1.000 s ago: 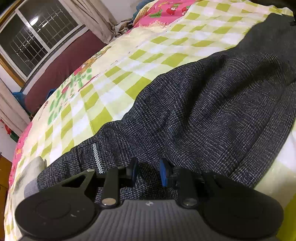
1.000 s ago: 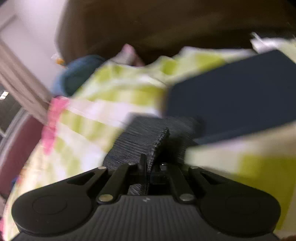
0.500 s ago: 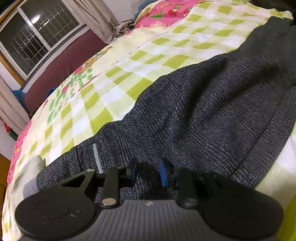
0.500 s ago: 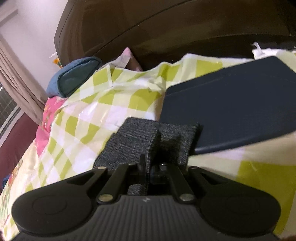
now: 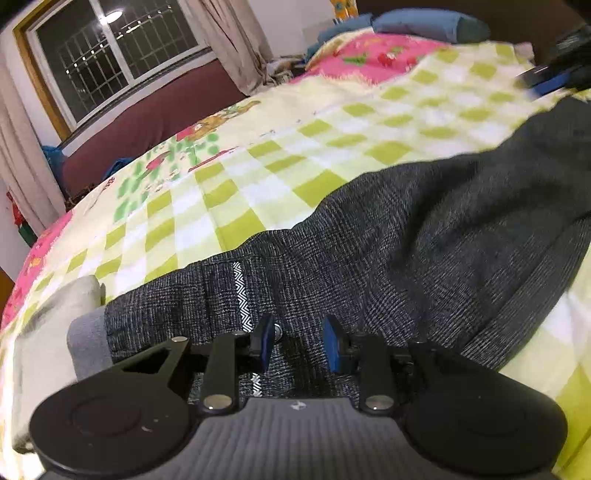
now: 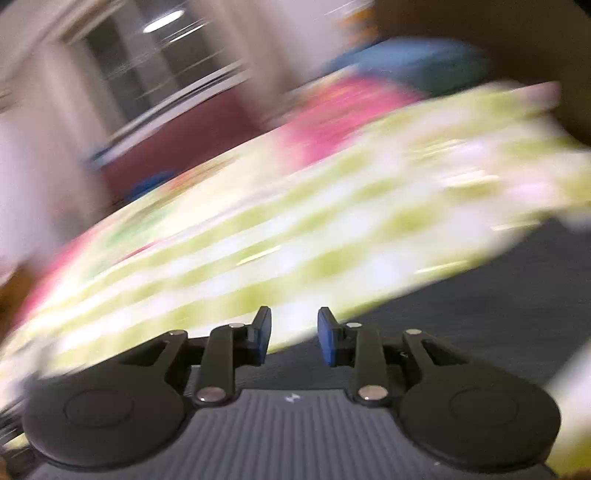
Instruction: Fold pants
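Dark grey knit pants point(image 5: 406, 236) lie folded along their length on the green-checked bedspread point(image 5: 295, 147), with a grey waistband point(image 5: 86, 339) at the left and a zigzag label point(image 5: 242, 295). My left gripper point(image 5: 297, 341) is open and empty, low over the pants near the waistband. My right gripper point(image 6: 293, 334) is open and empty; its view is badly blurred, with dark cloth point(image 6: 461, 295) below it. The right gripper also shows in the left wrist view point(image 5: 554, 74) at the far end of the pants.
A blue pillow point(image 5: 424, 26) lies at the head of the bed. A window point(image 5: 118, 55) with curtains and a maroon wall panel point(image 5: 155, 118) stand beyond the bed's far side. A pale grey cloth point(image 5: 48, 332) lies beside the waistband.
My right gripper has let go of the pants leg end, opened and swung away fast. My left gripper stays open and has tilted up a little.
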Demonstrator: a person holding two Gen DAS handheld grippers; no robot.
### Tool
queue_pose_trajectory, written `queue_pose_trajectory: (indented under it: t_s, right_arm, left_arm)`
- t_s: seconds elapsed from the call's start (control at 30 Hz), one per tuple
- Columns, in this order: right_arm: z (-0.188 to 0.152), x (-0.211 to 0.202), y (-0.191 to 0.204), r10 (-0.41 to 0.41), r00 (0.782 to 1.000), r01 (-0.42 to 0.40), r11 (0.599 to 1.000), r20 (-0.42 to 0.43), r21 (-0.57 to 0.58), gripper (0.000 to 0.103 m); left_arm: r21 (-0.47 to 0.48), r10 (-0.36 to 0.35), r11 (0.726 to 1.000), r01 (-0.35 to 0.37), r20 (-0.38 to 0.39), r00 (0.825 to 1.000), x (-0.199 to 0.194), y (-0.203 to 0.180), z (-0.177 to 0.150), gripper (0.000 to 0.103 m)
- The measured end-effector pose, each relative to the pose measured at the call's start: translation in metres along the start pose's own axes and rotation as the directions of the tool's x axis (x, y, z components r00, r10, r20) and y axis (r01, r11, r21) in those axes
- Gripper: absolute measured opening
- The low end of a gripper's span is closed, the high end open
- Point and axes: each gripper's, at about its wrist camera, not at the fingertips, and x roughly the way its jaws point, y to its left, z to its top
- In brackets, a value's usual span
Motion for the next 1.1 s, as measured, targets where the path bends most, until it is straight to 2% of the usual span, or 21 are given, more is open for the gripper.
queue_pose_trajectory:
  t_s: [0.07,0.17,0.27,0.33,0.4,0.47,0.57,0.67,0.7,0.77,0.9,0.93,1.0,1.03,1.1]
  right_arm:
    - [0.002,0.044,0.027,0.094,0.989,-0.100,0.994,-0.112,-0.047,0.032]
    - [0.004,0.097,0.045,0.160,0.961,-0.179,0.982,-0.226,-0.067,0.032]
    - [0.005,0.131,0.048,0.249,0.895,-0.278,0.960,-0.370,-0.026,0.034]
    - [0.003,0.140,0.052,0.272,0.846,-0.326,0.944,-0.458,-0.043,0.034]
    - [-0.001,0.139,0.054,0.277,0.817,-0.355,0.933,-0.506,-0.062,0.034]
    - [-0.001,0.140,0.055,0.302,0.778,-0.395,0.917,-0.551,-0.056,0.034]
    - [0.006,0.144,0.059,0.307,0.774,-0.422,0.902,-0.554,-0.089,0.034]
    - [0.012,0.161,0.060,0.302,0.782,-0.408,0.909,-0.545,-0.082,0.034]
    - [0.011,0.169,0.060,0.321,0.772,-0.420,0.905,-0.548,-0.062,0.034]
    - [0.010,0.182,0.060,0.371,0.739,-0.455,0.890,-0.562,-0.010,0.037]
    - [0.008,0.191,0.072,0.387,0.720,-0.482,0.876,-0.576,-0.013,0.037]
    - [0.010,0.190,0.073,0.389,0.723,-0.481,0.877,-0.571,-0.011,0.034]
    - [0.013,0.188,0.073,0.422,0.725,-0.484,0.874,-0.544,0.034,0.021]
    - [0.015,0.188,0.074,0.432,0.735,-0.481,0.876,-0.523,0.047,0.017]
    - [0.022,0.191,0.079,0.418,0.772,-0.454,0.890,-0.478,0.046,0.015]
  left_arm:
    - [-0.014,0.013,1.000,-0.013,0.017,1.000,0.001,0.000,-0.005,0.044]
    - [-0.054,-0.004,0.999,0.005,0.015,1.000,0.009,0.000,-0.013,0.045]
    - [-0.025,0.013,1.000,-0.012,0.055,0.998,0.011,-0.003,-0.021,0.052]
    - [-0.024,0.014,1.000,-0.012,0.080,0.997,0.014,-0.003,-0.024,0.058]
    - [-0.043,0.013,0.999,-0.008,0.097,0.995,0.017,-0.002,-0.026,0.062]
    - [-0.068,0.007,0.998,0.000,0.104,0.995,0.019,0.001,-0.027,0.064]
    - [-0.087,-0.005,0.996,0.014,0.110,0.994,0.020,0.004,-0.028,0.065]
    - [-0.088,-0.005,0.996,0.015,0.114,0.994,0.020,0.004,-0.029,0.065]
    - [-0.088,-0.005,0.996,0.015,0.114,0.993,0.020,0.004,-0.029,0.065]
    - [-0.090,-0.006,0.996,0.016,0.116,0.993,0.020,0.005,-0.030,0.065]
    - [-0.094,-0.013,0.995,0.024,0.120,0.993,0.019,0.006,-0.031,0.066]
    - [-0.096,-0.015,0.995,0.027,0.122,0.992,0.019,0.006,-0.031,0.066]
    - [-0.097,-0.018,0.995,0.030,0.126,0.992,0.019,0.006,-0.032,0.066]
    - [-0.097,-0.019,0.995,0.032,0.128,0.992,0.019,0.006,-0.032,0.066]
    - [-0.100,-0.022,0.994,0.035,0.129,0.991,0.020,0.007,-0.032,0.067]
